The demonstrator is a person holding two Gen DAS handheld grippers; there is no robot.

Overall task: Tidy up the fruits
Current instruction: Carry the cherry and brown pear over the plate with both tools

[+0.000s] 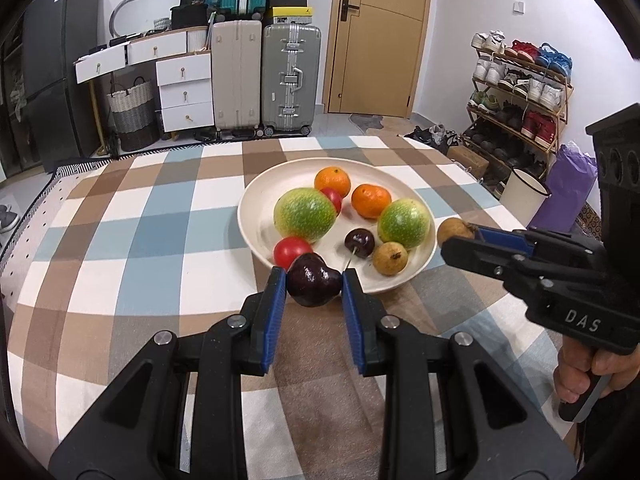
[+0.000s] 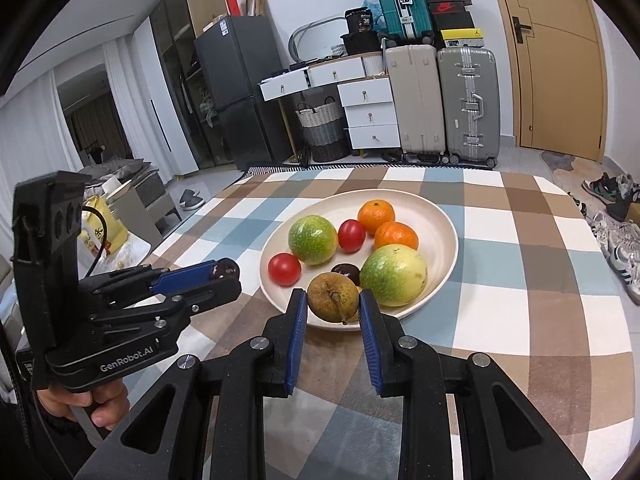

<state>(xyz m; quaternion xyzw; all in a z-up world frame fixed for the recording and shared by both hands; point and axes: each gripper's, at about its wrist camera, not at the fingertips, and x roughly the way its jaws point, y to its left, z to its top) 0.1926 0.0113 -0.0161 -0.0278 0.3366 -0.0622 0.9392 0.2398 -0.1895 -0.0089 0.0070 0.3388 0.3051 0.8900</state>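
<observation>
A cream plate point(image 1: 256, 184) sits on the checked tablecloth. It holds two oranges point(image 1: 371, 200), two green fruits point(image 1: 305, 213), two red tomatoes point(image 1: 292, 251), a dark cherry point(image 1: 359, 243) and a brown fruit point(image 1: 390, 258). My left gripper point(image 1: 314, 280) is shut on a dark purple cherry point(image 1: 314, 290) just before the plate's near rim. My right gripper point(image 2: 333, 300) is shut on a brown round fruit point(image 2: 334, 296) above the plate's point(image 2: 448, 216) near edge. Each view shows the other gripper from the side, the right gripper point(image 1: 460, 237) and the left gripper point(image 2: 228, 273), each held by a hand.
The tablecloth point(image 1: 160, 240) covers the whole table. Beyond the far edge stand suitcases point(image 1: 292, 80), white drawers point(image 1: 184, 96), a woven basket point(image 1: 134, 116) and a door point(image 1: 380, 36). A shoe rack point(image 1: 520, 92) and a white bin point(image 1: 524, 196) stand to the right.
</observation>
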